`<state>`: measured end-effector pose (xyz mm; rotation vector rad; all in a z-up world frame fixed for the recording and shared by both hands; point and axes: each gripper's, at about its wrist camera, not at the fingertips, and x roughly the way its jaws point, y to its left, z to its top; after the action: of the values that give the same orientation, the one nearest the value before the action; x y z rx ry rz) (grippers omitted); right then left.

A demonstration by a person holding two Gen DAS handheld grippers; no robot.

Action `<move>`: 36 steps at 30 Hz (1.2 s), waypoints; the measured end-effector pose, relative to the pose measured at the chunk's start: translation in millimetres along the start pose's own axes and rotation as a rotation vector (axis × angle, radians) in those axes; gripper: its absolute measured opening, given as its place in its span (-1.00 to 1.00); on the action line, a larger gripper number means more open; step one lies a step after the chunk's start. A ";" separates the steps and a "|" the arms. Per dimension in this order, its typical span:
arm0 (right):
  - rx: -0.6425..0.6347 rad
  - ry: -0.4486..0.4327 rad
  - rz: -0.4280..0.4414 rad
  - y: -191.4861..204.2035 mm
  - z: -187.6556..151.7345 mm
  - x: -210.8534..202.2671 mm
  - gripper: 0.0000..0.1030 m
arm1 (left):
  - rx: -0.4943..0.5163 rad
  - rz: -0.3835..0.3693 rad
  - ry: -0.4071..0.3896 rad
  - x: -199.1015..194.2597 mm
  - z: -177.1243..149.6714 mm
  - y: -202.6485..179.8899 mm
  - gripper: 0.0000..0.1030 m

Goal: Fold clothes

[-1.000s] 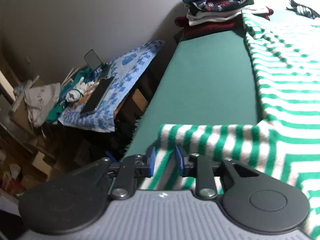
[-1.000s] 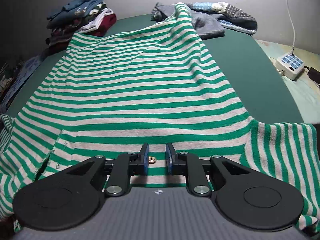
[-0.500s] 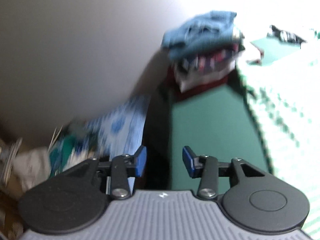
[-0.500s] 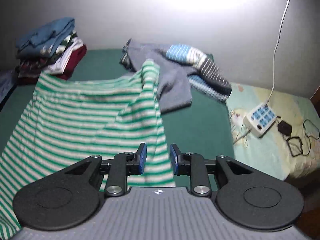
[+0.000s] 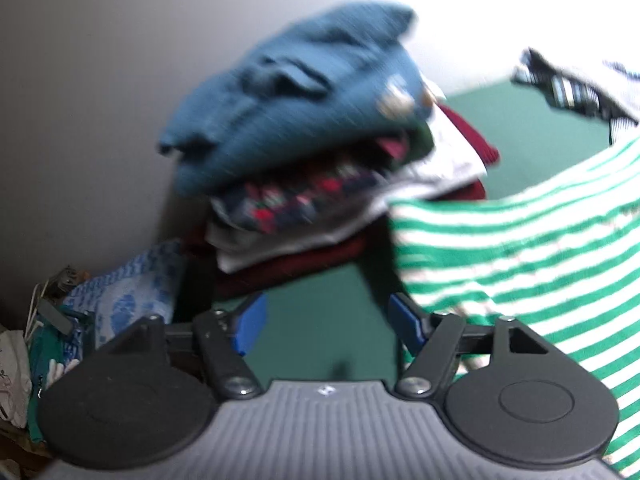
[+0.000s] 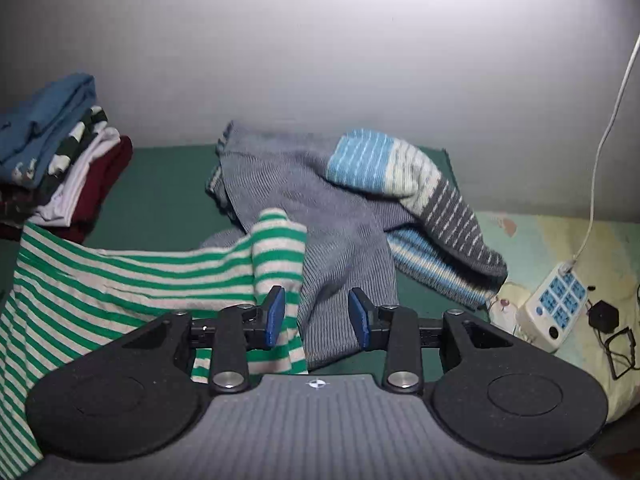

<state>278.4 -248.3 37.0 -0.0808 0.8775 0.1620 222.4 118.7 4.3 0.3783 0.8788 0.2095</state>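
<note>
Left wrist view: our left gripper [image 5: 326, 322] has fingers apart, holding nothing | right gripper [image 6: 316, 316] fingers also apart, empty | green-striped shirt [image 6: 120, 280] lies on the green table [image 6: 160, 200], beside the folded stack [image 5: 304, 160] and touching the grey sweater [image 6: 320, 216].

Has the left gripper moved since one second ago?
Yes. The left gripper moved forward toward the folded pile, which now looks much nearer; its fingers are open.

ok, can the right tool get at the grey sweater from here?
Probably yes: the right tool is open, the grey sweater lies straight ahead, and only the striped sleeve overlaps its left edge.
</note>
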 end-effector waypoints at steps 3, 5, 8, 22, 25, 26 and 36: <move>0.098 0.024 0.012 -17.5 -8.4 22.2 -0.36 | 0.005 -0.018 0.008 13.5 -0.7 -8.3 0.47; 0.170 -0.030 0.087 -26.7 -4.5 24.1 -0.36 | 0.005 -0.028 0.007 21.3 1.0 -11.9 0.56; 0.144 -0.086 0.129 -22.2 12.1 34.7 -0.28 | 0.006 -0.042 0.005 32.9 3.7 -17.2 0.71; 0.024 -0.083 0.166 8.6 6.9 42.6 -0.83 | 0.015 -0.149 -0.065 56.3 19.3 -30.3 -0.61; 0.074 0.021 0.099 -5.7 -6.6 37.5 -0.83 | -0.001 -0.160 -0.108 45.1 16.5 -28.8 -0.75; 0.087 0.081 0.103 -10.2 -11.8 43.7 -0.83 | -0.018 -0.170 -0.119 40.8 15.4 -26.4 -0.75; 0.151 0.060 0.122 -16.8 3.8 107.1 -0.85 | 0.007 -0.156 -0.096 56.3 17.3 -46.2 -0.72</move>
<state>351.4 -252.7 -43.0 0.1092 0.9528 0.2078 272.2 91.0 -44.3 0.3217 0.8105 0.0439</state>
